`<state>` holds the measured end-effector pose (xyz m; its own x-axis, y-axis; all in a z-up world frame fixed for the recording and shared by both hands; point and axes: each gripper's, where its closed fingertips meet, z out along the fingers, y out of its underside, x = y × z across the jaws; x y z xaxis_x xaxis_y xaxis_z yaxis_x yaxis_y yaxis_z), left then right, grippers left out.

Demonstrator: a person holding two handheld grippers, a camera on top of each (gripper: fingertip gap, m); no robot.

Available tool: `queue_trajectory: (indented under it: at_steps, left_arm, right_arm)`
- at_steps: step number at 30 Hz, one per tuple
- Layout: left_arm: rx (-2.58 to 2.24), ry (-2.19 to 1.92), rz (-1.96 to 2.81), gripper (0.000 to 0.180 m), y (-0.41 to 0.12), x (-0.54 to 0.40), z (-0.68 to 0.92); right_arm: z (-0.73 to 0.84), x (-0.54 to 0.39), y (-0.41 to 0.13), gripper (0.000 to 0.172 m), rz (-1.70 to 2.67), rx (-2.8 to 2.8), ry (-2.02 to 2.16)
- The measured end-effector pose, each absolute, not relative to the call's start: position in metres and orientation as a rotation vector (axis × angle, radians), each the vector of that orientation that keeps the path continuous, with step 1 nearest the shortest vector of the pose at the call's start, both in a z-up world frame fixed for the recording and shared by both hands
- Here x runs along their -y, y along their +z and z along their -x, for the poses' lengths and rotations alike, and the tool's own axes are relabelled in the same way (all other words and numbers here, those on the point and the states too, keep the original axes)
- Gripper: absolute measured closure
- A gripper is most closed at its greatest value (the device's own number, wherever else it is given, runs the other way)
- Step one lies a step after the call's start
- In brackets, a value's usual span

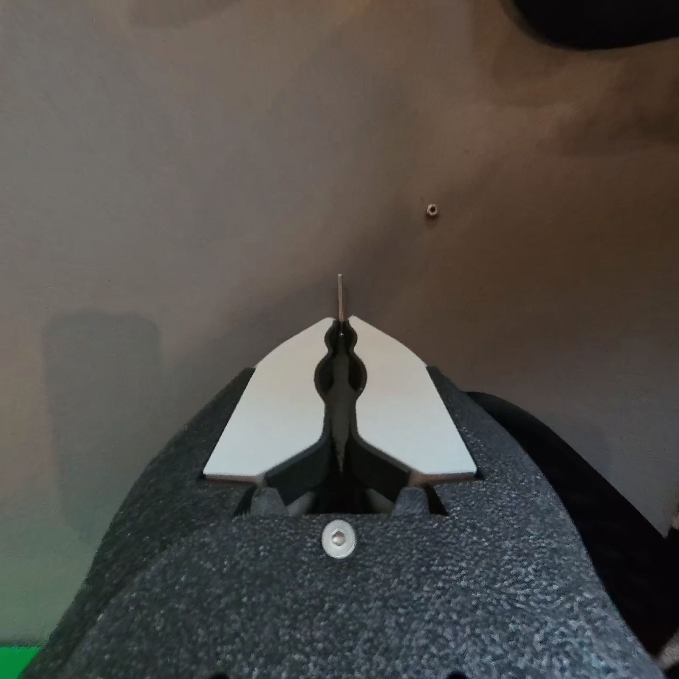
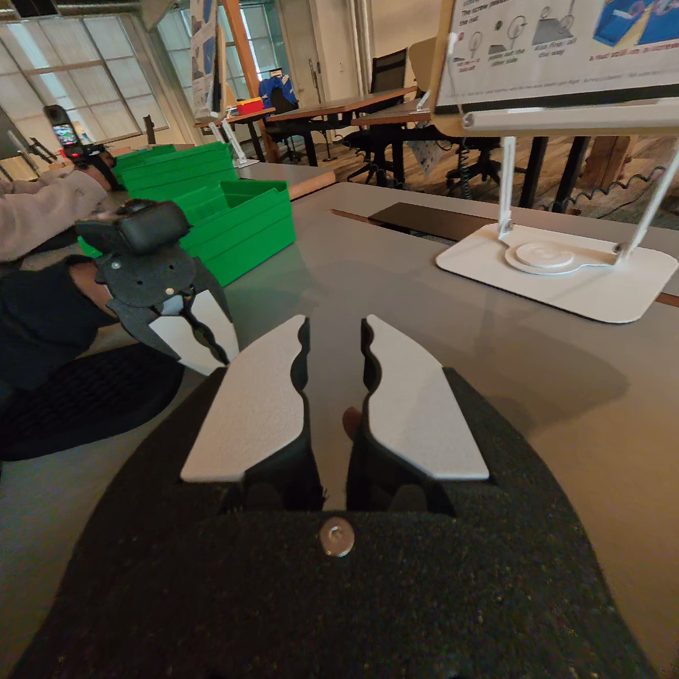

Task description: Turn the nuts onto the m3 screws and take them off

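Note:
In the left wrist view my left gripper (image 1: 341,319) is shut on a thin metal screw (image 1: 340,295), whose shaft sticks straight out beyond the tips above the grey table (image 1: 220,183). A small nut (image 1: 431,210) lies on the table ahead and to the right of the screw. In the right wrist view my right gripper (image 2: 335,321) is open with nothing between its pads, held above the table (image 2: 441,349). The left gripper (image 2: 220,358) shows there at the left, its fingers together and its tips hidden behind my right finger.
Green bins (image 2: 235,220) stand at the left back of the table. A white stand base (image 2: 558,272) with an instruction sheet (image 2: 558,47) stands at the right back. A black round mat (image 2: 84,400) lies at the left. A person's sleeve (image 2: 44,209) shows far left. Left tips to right tips: about 20 cm.

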<state>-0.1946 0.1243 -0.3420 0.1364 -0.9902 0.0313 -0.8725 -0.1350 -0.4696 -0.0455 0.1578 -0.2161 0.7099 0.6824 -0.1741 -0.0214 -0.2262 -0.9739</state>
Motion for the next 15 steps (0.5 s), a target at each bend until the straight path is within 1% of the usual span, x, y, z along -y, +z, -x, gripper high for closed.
queue_trajectory:
  at_steps: [3, 8, 10, 12, 15]
  left_arm:
    - [-1.654, -0.633, 1.932, 0.178, -0.318, -0.127, 0.18]
    - [-1.288, -0.894, 1.587, 0.179, -0.24, -0.13, 0.155]
    - [-1.2, -0.98, 1.483, 0.179, -0.216, -0.125, 0.15]
    - [-1.146, -1.047, 1.409, 0.179, -0.2, -0.12, 0.147]
    - [-1.111, -1.096, 1.357, 0.179, -0.189, -0.114, 0.145]
  right_arm:
    - [0.068, -0.143, -0.211, 0.146, 1.641, 0.644, 0.808]
    - [0.111, -0.118, -0.193, 0.144, 1.555, 0.736, 0.993]
    - [0.122, -0.114, -0.183, 0.147, 1.525, 0.723, 1.034]
    - [0.132, -0.111, -0.176, 0.151, 1.511, 0.716, 1.048]
    - [0.142, -0.108, -0.17, 0.152, 1.501, 0.728, 1.029]
